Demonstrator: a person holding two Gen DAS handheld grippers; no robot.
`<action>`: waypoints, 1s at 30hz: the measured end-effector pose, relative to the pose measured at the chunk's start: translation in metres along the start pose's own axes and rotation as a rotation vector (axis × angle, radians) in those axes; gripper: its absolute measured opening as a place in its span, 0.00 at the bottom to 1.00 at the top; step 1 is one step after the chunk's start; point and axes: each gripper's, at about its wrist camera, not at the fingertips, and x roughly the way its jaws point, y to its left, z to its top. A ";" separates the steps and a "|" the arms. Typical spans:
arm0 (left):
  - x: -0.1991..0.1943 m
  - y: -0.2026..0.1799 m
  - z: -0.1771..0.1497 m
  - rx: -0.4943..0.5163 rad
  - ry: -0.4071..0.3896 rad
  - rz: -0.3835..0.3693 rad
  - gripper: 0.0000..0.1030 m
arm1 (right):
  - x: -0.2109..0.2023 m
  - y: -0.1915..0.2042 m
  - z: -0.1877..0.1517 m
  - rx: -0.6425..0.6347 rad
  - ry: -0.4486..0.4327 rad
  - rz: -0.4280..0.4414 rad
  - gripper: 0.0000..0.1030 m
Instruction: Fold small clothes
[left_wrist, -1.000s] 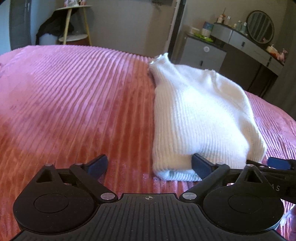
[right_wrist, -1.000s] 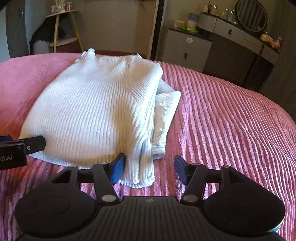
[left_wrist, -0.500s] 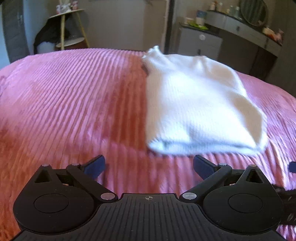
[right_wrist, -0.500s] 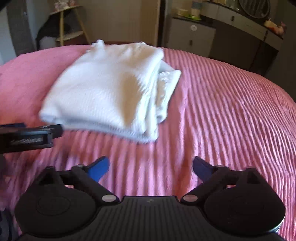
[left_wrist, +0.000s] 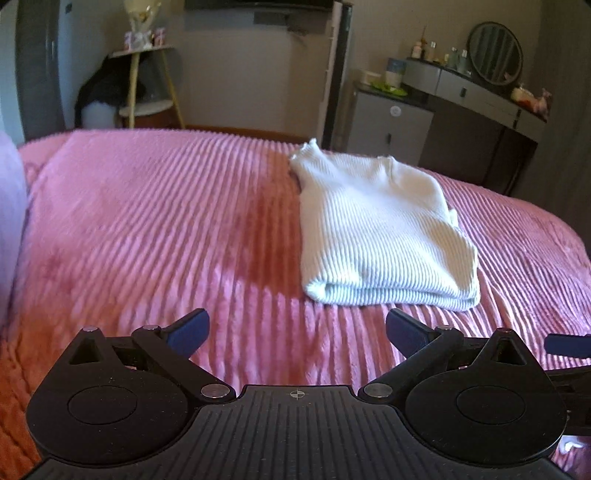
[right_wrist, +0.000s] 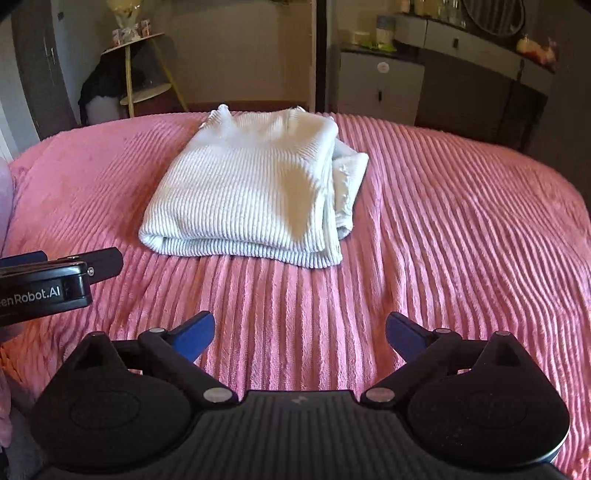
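Observation:
A white ribbed knit sweater (left_wrist: 376, 229) lies folded into a thick rectangle on the pink ribbed bedspread (left_wrist: 155, 229); it also shows in the right wrist view (right_wrist: 255, 188), with a sleeve edge sticking out on its right side. My left gripper (left_wrist: 297, 330) is open and empty, held back from the sweater's near fold. My right gripper (right_wrist: 300, 332) is open and empty, also short of the sweater. The left gripper's side shows at the left edge of the right wrist view (right_wrist: 55, 277).
The bedspread (right_wrist: 461, 240) covers the whole bed. Beyond the far edge stand a grey cabinet (left_wrist: 391, 125), a dresser with a round mirror (left_wrist: 495, 55), and a wooden side table (left_wrist: 147, 81). A pale purple pillow (left_wrist: 9, 221) lies at the left edge.
Both grippers have pulled back from the sweater's near edge and risen. The right gripper's jaws opened wider. The sweater stays folded on the bed.

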 end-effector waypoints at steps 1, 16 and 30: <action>0.002 0.001 -0.002 0.000 0.002 0.002 1.00 | 0.001 0.000 0.000 0.000 0.006 -0.004 0.96; 0.014 -0.004 -0.009 0.061 0.031 0.031 1.00 | 0.000 -0.004 0.001 0.000 -0.021 -0.024 0.96; 0.017 -0.005 -0.010 0.066 0.039 0.030 1.00 | 0.000 -0.006 0.002 0.018 -0.027 -0.023 0.96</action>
